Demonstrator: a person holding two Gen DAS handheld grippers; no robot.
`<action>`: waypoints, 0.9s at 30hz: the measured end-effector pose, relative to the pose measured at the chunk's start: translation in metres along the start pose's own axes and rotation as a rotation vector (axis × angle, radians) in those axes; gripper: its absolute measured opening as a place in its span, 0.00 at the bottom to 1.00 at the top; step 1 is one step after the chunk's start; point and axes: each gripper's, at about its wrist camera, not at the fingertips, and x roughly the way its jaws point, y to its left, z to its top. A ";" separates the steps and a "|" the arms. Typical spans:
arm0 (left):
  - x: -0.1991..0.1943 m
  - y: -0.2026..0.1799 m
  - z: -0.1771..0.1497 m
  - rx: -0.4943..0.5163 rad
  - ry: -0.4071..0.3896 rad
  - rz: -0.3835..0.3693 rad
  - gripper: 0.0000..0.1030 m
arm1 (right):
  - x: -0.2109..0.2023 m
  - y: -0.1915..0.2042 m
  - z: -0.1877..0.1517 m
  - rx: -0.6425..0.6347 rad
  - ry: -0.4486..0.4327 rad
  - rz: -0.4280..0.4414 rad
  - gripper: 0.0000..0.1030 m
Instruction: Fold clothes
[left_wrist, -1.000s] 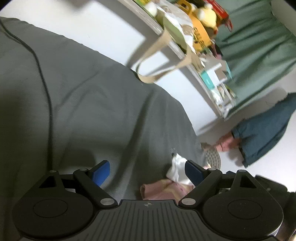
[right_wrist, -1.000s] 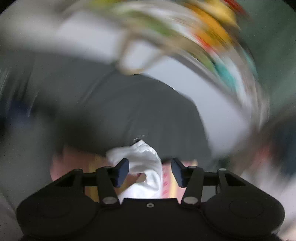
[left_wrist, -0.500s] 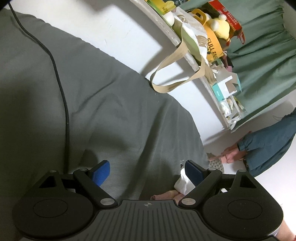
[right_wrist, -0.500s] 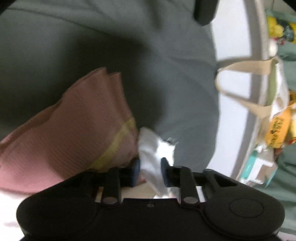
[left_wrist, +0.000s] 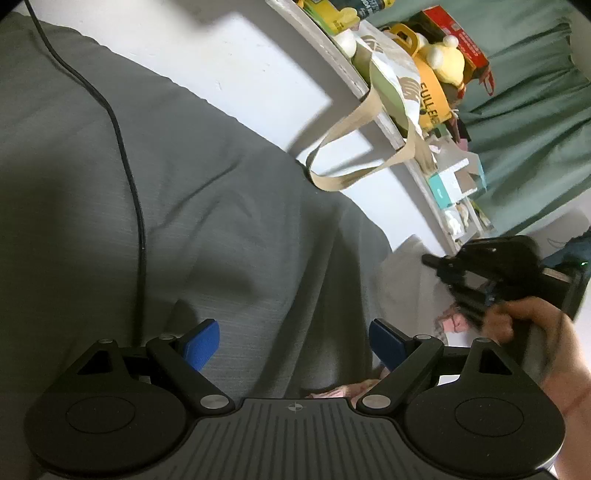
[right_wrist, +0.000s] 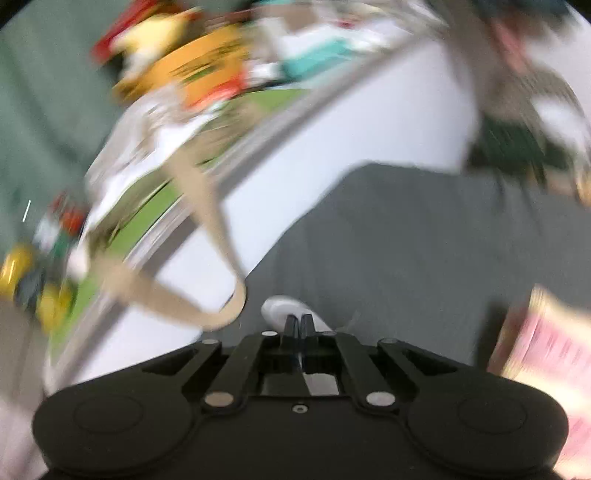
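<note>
My left gripper (left_wrist: 293, 341) hangs open over the grey bed sheet (left_wrist: 184, 206), nothing between its blue pads (left_wrist: 201, 341). A sliver of pink garment (left_wrist: 345, 391) peeks out just below its right finger. In the left wrist view the right gripper (left_wrist: 436, 264) is held by a hand (left_wrist: 532, 332) at the right, off the bed's edge. The right wrist view is motion-blurred: my right gripper (right_wrist: 296, 323) is shut on a white piece of cloth (right_wrist: 280, 308). A pink striped garment (right_wrist: 546, 347) shows at the right edge.
A black cable (left_wrist: 125, 166) runs down the sheet on the left. A white shelf (left_wrist: 373, 99) along the wall holds a tote bag (left_wrist: 391, 85) with a dangling beige strap (left_wrist: 354, 162), a yellow plush toy and boxes. Green curtains (left_wrist: 535, 110) hang beyond.
The right gripper closed fully on the white cloth and swung up and away fast, now appearing with the hand in the left wrist view. The left gripper drifted slightly; the clothes slid out of its sight.
</note>
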 end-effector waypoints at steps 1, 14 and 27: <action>0.000 0.000 0.000 0.000 -0.001 0.001 0.85 | 0.014 -0.009 -0.001 0.048 0.044 0.015 0.04; 0.003 -0.017 -0.007 0.078 0.015 -0.055 0.85 | -0.186 -0.056 -0.018 -0.242 -0.012 0.180 0.49; -0.029 -0.083 -0.048 0.351 0.158 -0.215 0.85 | -0.434 -0.096 -0.265 -0.293 -0.069 -0.251 0.62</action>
